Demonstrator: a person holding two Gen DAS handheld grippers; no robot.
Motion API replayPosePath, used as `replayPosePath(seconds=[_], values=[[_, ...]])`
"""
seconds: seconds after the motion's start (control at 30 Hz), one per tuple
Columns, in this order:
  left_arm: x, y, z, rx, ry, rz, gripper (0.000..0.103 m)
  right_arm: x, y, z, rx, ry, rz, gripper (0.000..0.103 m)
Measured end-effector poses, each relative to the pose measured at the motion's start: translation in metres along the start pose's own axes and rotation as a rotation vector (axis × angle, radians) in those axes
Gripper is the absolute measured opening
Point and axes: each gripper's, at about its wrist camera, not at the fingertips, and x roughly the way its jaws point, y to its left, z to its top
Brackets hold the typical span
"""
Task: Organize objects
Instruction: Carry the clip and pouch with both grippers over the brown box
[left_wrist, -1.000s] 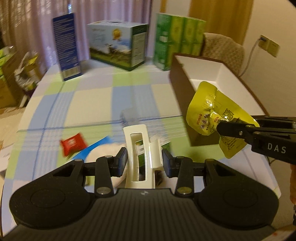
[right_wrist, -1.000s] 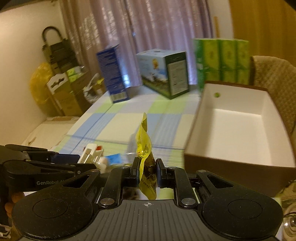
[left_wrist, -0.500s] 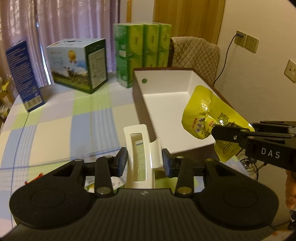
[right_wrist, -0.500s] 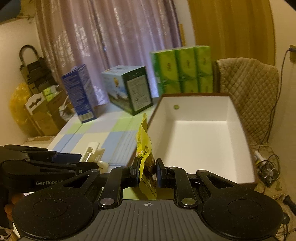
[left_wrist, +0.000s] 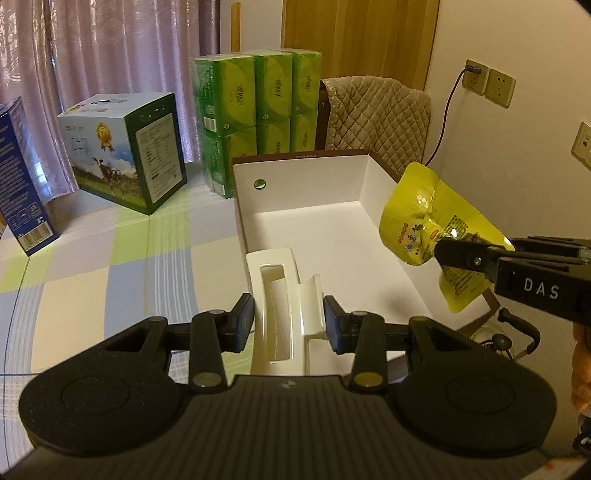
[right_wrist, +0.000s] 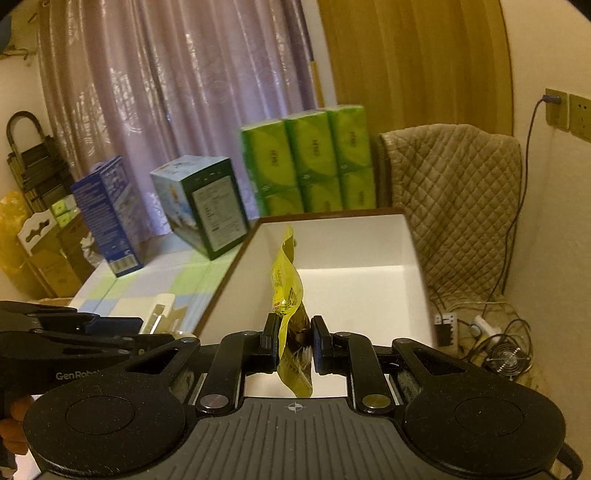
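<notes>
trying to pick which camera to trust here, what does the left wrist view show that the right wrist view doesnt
Only the left wrist view shows the face of the yellow snack pouch with its print, the cream hair clip clamped in the left tongs, and the green dot on the box wall.

Only the right wrist view shows the pouch edge-on, the small fan and power strip on the floor, and the cardboard stack at far left.

Both show the white box, green tissue packs, quilted chair and right tongs pinching the pouch.
</notes>
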Motion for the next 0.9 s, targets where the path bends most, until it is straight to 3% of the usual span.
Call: replayPosePath(seconds=[0.5, 0.9], values=[[0.059, -0.025, 0.014, 0.016, 0.095, -0.007, 0.036, 0.04, -0.043, -0.01, 0.015, 0.101, -0.039, 0.014], [0.108, -0.037, 0.015, 0.038, 0.244, 0.0, 0.036, 0.07, -0.058, -0.017, -0.047, 0.206, -0.082, 0.014]])
